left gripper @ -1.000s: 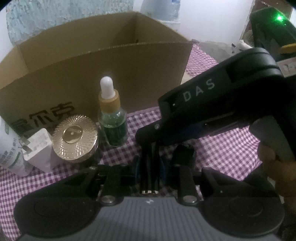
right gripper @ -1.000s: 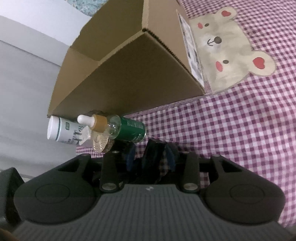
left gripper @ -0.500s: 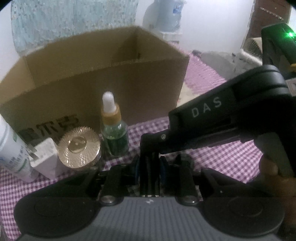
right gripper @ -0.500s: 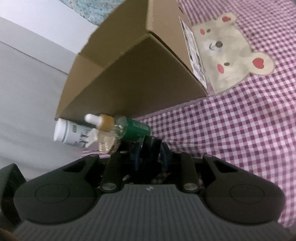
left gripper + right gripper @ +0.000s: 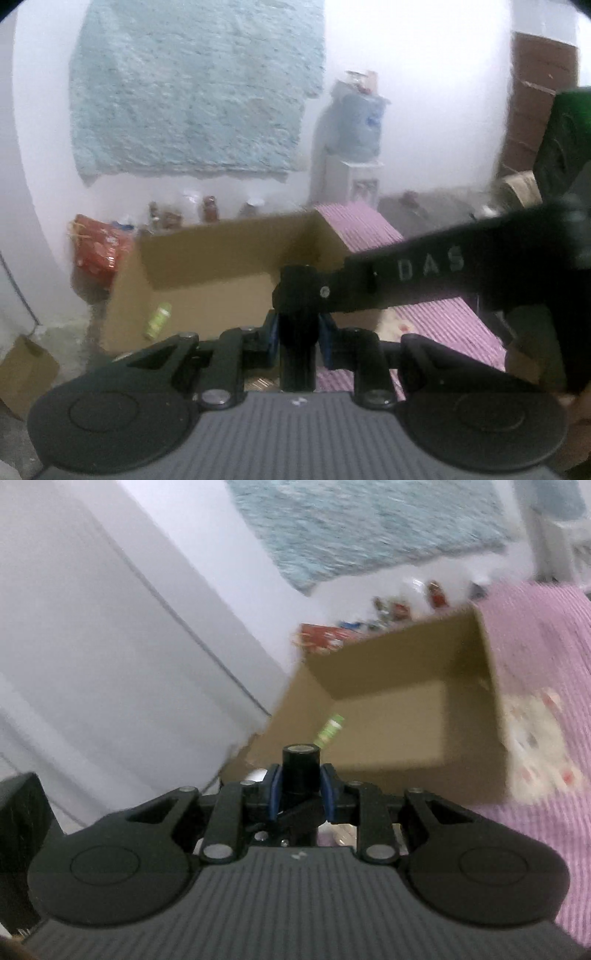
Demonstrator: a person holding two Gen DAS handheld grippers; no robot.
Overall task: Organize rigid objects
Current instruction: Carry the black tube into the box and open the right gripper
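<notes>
Bottle [image 5: 158,320], green, lies on the floor of the open box [image 5: 221,254] at the left; the box stands on the checked cloth [image 5: 454,325].

In the middle, in front of the box and above its near wall, we see a black cylinder [image 5: 300,771] with a pale flat end. The left gripper [image 5: 297,343] is clamped on it, blue pads tight to either side; the right gripper [image 5: 300,794], reaching in from the right, is likewise closed on the same piece.

We judge the cylinder stiff, hard and fairly light, so it will not give under the pads. Its skin looks smooth, so it may slide or twist if the grip is loose; mid-body, across the round, seems the surest hold. With two grippers crowded on one short thing, we think one must let go before it can be lowered into the box; a drop might make it roll into the bottle.
</notes>
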